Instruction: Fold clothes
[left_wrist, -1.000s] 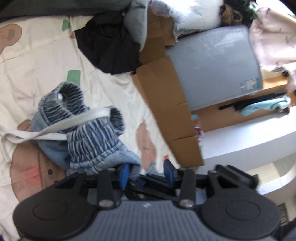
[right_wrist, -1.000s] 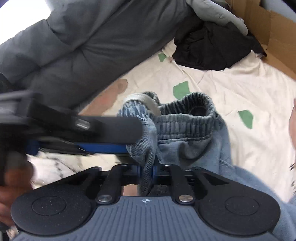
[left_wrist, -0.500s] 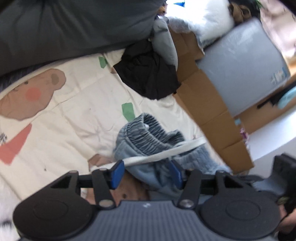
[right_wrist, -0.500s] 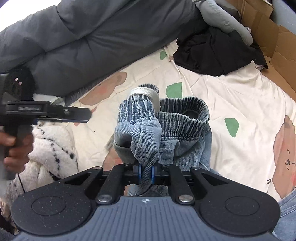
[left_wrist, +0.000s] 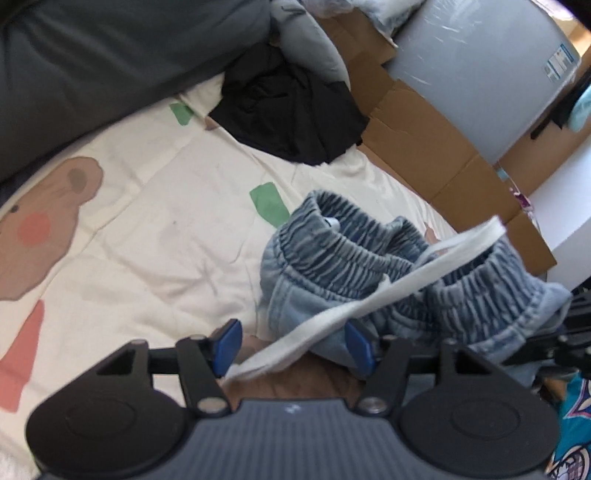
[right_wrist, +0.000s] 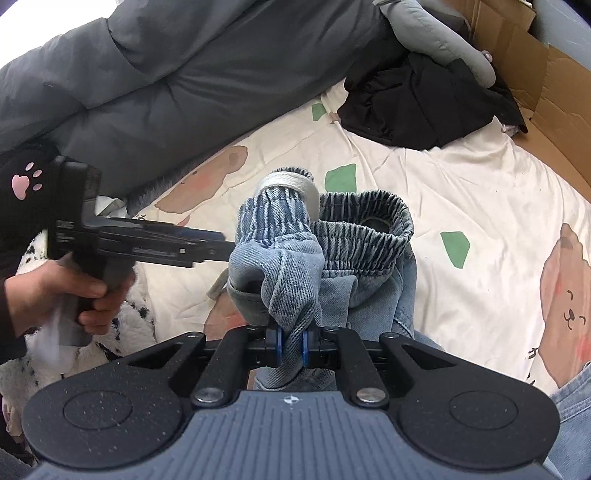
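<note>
Denim trousers (right_wrist: 332, 266), soft, floppy and fairly weighty, hang bunched above the bed (right_wrist: 480, 192), pinched at the elastic waistband by the right gripper (right_wrist: 291, 347), jaws clenched. The left gripper (left_wrist: 291, 343) is spread wide beside the white drawstring (left_wrist: 388, 291); the waistband looks the surest hold. No containers hold clothes.

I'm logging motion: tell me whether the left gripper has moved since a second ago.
Yes. In the right wrist view the left gripper has pulled back left from over the jeans, toward the grey duvet.
</note>
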